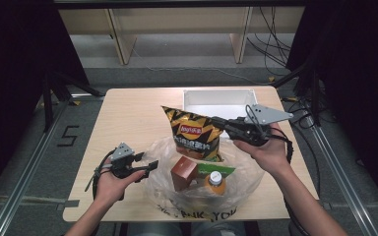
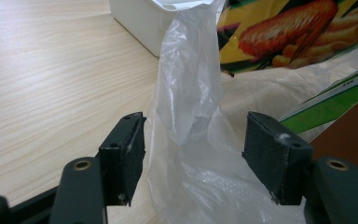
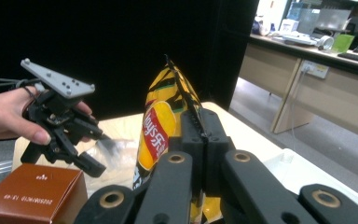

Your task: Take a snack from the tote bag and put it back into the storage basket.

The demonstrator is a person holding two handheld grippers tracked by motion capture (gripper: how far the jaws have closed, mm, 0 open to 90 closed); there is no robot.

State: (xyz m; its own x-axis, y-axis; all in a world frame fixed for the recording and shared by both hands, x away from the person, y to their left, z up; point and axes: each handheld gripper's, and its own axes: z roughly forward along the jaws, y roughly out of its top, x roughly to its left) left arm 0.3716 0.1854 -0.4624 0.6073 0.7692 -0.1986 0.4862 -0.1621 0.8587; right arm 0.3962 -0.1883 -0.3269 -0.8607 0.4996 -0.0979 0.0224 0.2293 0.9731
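We see the right hand-held gripper (image 1: 225, 124) clamped on the edge of one chip bag (image 1: 195, 134), which hangs upright over the open plastic bag (image 1: 248, 169); one white box (image 1: 219, 101) lies just behind it on the table (image 1: 128, 118). The left hand-held gripper (image 2: 193, 151) has its jaws apart around a fold of the plastic. Inside the plastic bag remain one brown box (image 1: 183, 171) and one bottle (image 1: 215, 181).

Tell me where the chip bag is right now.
In the high view the chip bag is held up mid-table by the right tool, above the plastic bag and in front of the white bin.
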